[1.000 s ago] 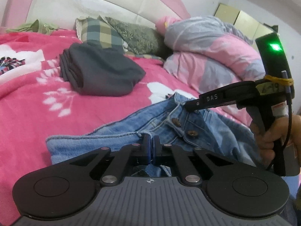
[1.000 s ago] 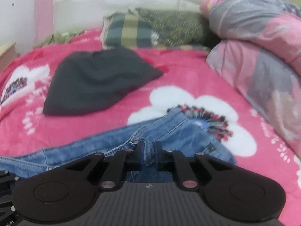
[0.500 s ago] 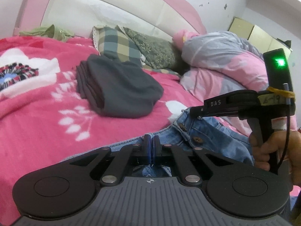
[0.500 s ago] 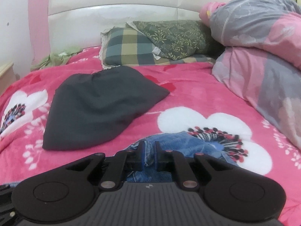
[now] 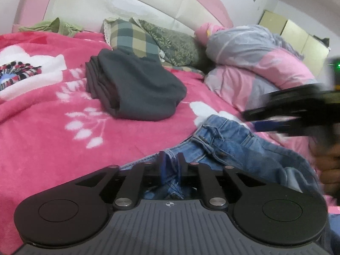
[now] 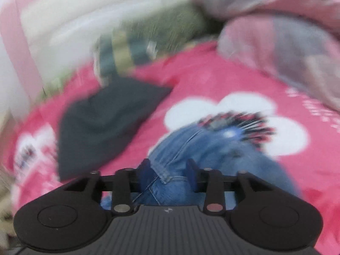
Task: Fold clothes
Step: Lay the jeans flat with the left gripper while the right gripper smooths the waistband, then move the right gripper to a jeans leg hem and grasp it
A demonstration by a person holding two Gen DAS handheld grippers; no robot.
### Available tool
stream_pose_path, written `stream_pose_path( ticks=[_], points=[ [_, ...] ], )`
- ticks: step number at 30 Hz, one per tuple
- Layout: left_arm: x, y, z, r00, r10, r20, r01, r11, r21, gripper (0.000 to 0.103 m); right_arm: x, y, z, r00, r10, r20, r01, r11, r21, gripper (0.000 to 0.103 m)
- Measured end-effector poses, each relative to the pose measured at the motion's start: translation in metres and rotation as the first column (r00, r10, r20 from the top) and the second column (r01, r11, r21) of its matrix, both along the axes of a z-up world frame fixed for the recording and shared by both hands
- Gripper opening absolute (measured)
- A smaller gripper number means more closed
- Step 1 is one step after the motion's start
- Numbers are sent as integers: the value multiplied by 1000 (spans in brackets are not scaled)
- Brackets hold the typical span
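Observation:
Blue jeans (image 5: 229, 148) lie crumpled on the pink flowered blanket (image 5: 53, 140), waistband toward the headboard. My left gripper (image 5: 171, 161) is low over their near edge, its fingers pinching a raised fold of denim. In the left wrist view my right gripper (image 5: 255, 120) shows blurred at the right, held by a hand (image 5: 329, 165) above the jeans. In the right wrist view, which is motion-blurred, my right gripper (image 6: 169, 170) stands open, its fingers wide apart, with the jeans (image 6: 212, 148) lying loose between and beyond them.
A folded dark grey garment (image 5: 136, 89) rests on the blanket behind the jeans. Plaid and green pillows (image 5: 136, 36) lean on the headboard. A bunched pink-grey duvet (image 5: 255, 63) fills the right side. Green cloth (image 5: 51, 25) lies far left.
My right gripper has opened and let go of the jeans, and it is swinging fast. The jeans have dropped lower on the blanket. My left gripper's fingers stand slightly wider apart.

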State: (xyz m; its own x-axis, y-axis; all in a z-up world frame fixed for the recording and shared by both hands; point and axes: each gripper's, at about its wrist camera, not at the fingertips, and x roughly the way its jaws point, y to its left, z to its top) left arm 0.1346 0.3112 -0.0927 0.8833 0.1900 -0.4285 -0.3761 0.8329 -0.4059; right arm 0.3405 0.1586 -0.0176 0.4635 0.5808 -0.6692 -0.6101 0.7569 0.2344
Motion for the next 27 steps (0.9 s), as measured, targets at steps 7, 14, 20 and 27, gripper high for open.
stream_pose_path(
  ticks=[7, 14, 20, 27],
  points=[
    [-13, -7, 9, 998, -32, 62, 32, 999, -6, 30, -101, -162, 95, 984, -152, 91, 141, 983, 121, 48],
    [-15, -29, 19, 994, -80, 76, 81, 997, -5, 30, -262, -288, 132, 911, -327, 251, 316, 945, 82, 59],
    [15, -60, 32, 990, -137, -39, 138, 990, 23, 30, -328, -283, 91, 921, -253, 297, 283, 957, -64, 64],
    [45, -81, 13, 986, -143, -81, 151, 983, 102, 30, -318, -204, 7, 941, -19, 337, 103, 967, -234, 63]
  ],
)
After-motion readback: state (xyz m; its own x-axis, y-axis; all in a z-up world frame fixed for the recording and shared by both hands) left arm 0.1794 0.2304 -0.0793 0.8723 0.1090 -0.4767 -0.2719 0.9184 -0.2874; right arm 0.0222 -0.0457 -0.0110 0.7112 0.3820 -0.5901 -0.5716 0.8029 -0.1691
